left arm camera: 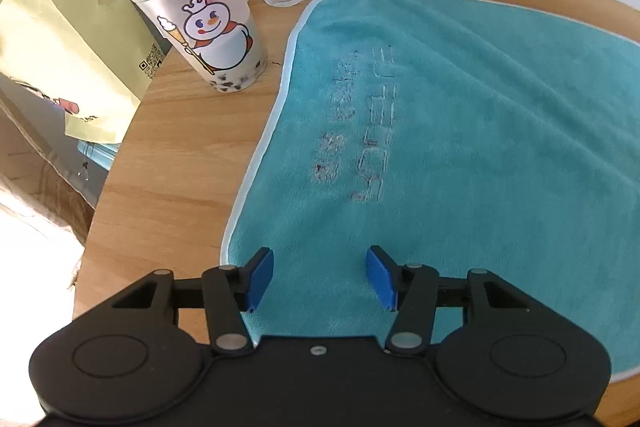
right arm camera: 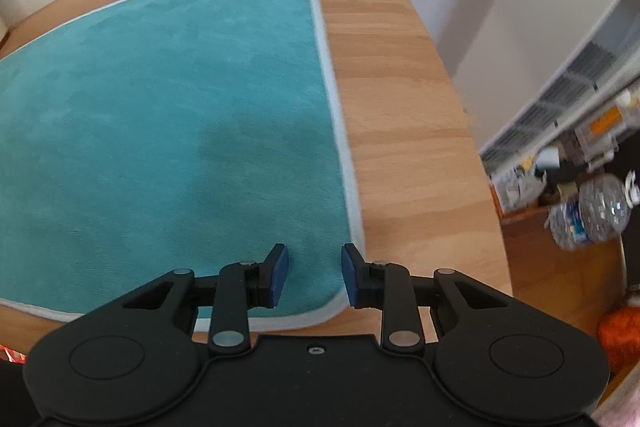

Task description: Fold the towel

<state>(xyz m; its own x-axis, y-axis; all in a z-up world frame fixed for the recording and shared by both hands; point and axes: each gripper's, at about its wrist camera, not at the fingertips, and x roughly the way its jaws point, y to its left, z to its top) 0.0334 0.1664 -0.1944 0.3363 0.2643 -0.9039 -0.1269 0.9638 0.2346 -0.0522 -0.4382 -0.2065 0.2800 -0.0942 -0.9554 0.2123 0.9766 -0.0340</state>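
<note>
Left wrist view: towel [left arm camera: 460, 131] flat on tabletop [left arm camera: 180, 167], unfolded. Left gripper [left arm camera: 320, 277] and right gripper [right arm camera: 314, 275] fingers apart over near corners; next, pinch both corners.

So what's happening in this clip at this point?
A person holds two black grippers with blue pads over a teal towel with pale edging lying flat and unfolded on a round wooden table. The left gripper hangs open above the towel's near left corner; the right gripper hangs open above its near right corner. Neither has hold of the cloth, so no fold has begun.
</note>
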